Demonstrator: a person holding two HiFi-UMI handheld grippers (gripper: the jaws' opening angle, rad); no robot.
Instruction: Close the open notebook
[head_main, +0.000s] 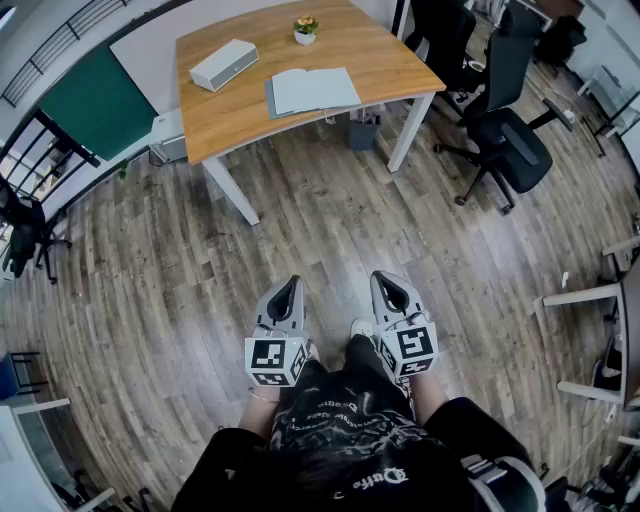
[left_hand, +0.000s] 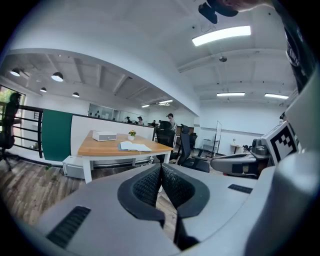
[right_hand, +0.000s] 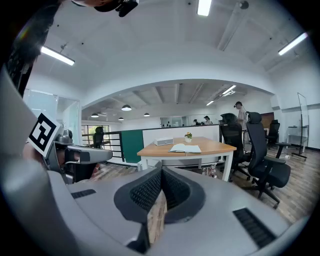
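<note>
**Position of the task's thing.** The open notebook (head_main: 312, 90) is found lying flat on the wooden surface (head_main: 240, 115) in the upper middle of the head view, near the surface's lower edge. A white box (head_main: 223, 64) is noted to its upper left and a small potted plant (head_main: 306, 29) above it, both apart from it.

**Governing relation.** The notebook lies well apart from both tools, straight up the frame, with a wide stretch of plank floor (head_main: 330, 220) between. Its long side runs across the frame, slightly tilted. The left hand-held gripper (head_main: 289, 290) and the right hand-held gripper (head_main: 389, 288) are held side by side at lower centre, tips pointing toward the surface. The left is judged marginally nearer, since the notebook sits almost in line above it. An approach across the floor is judged necessary before any contact.

**State of the tools.** In each gripper view the ribbed pads are seen pressed together at the tips, with nothing between them.

**Differences between views.** The raised, spread pages are shown only in the low gripper views (left_hand: 134, 146) (right_hand: 185, 148). Only the head view gives the layout and the gap to be covered.
</note>
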